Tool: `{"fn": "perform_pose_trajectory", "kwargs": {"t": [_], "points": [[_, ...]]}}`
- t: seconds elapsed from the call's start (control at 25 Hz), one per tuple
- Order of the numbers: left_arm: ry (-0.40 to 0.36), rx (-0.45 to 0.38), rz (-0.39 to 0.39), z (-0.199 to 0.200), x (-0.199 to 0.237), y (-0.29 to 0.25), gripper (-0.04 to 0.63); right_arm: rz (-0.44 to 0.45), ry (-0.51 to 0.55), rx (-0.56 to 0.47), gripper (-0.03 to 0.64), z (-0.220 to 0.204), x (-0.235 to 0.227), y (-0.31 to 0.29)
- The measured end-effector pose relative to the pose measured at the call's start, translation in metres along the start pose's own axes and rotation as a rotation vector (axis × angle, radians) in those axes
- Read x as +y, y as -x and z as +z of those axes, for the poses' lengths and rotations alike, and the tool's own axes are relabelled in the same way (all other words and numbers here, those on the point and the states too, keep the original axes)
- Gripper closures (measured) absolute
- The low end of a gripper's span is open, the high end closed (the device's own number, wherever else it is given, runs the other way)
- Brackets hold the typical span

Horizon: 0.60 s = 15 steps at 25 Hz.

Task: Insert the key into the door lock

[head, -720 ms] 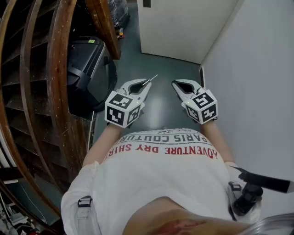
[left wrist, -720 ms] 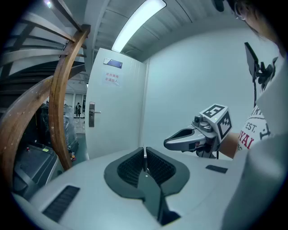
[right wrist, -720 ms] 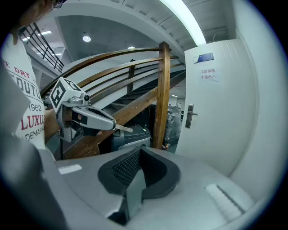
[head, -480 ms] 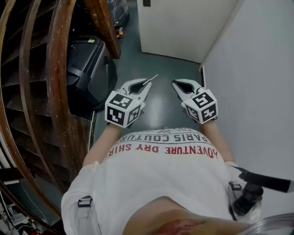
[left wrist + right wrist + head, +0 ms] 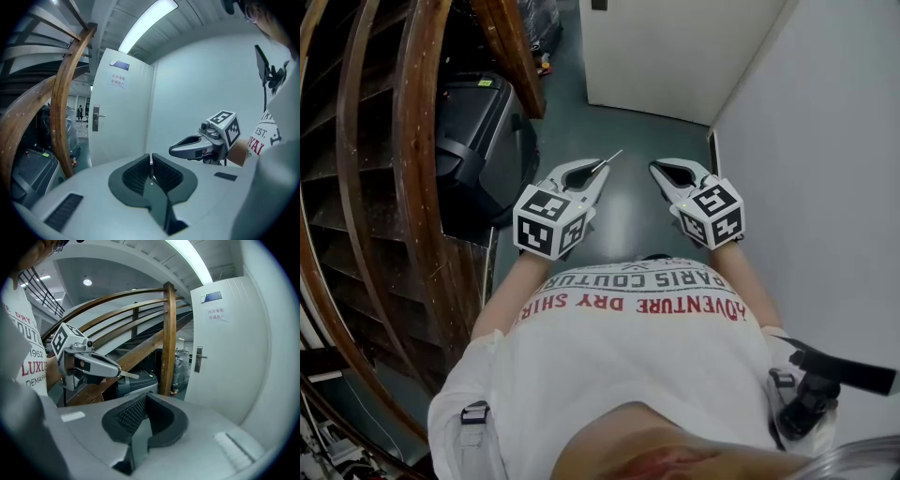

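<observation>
Key [image 5: 610,159]: thin metal blade, pinched in my left tongs [image 5: 598,174], tip jutting ahead past the jaws. Right tongs [image 5: 662,172]: just beside the left, jaws pressed together on nothing. Wooden stair rail [image 5: 417,141]: left of the left tongs. White door [image 5: 119,117] with lock [image 5: 95,118]: well ahead of both tongs, apart from the key.

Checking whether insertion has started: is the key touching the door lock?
Apart. The left gripper view shows the key clamped in the left gripper, with the door lock far beyond its tip.
</observation>
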<state>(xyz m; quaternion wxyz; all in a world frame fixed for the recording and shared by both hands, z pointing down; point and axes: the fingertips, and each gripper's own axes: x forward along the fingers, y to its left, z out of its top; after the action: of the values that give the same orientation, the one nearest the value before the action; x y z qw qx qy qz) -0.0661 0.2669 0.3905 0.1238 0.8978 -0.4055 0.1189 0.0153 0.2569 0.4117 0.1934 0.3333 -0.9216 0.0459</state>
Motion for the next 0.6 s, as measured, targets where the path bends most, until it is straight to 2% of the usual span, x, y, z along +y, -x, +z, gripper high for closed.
{"fn": "perform_pose_trajectory", "kwargs": {"t": [0.24, 0.44, 0.6], "points": [[0.026, -0.012, -0.004, 0.009, 0.023, -0.016, 0.572, 0.001, -0.004, 0.009, 0.615, 0.006, -0.019, -0.017], [0.057, 0.002, 0.001, 0.010, 0.053, -0.051, 0.572, 0.011, -0.014, 0.008, 0.614, 0.009, -0.057, -0.046], [0.082, 0.033, 0.002, 0.009, 0.091, -0.099, 0.572, 0.029, -0.034, 0.009, 0.614, 0.007, -0.104, -0.090]]}}
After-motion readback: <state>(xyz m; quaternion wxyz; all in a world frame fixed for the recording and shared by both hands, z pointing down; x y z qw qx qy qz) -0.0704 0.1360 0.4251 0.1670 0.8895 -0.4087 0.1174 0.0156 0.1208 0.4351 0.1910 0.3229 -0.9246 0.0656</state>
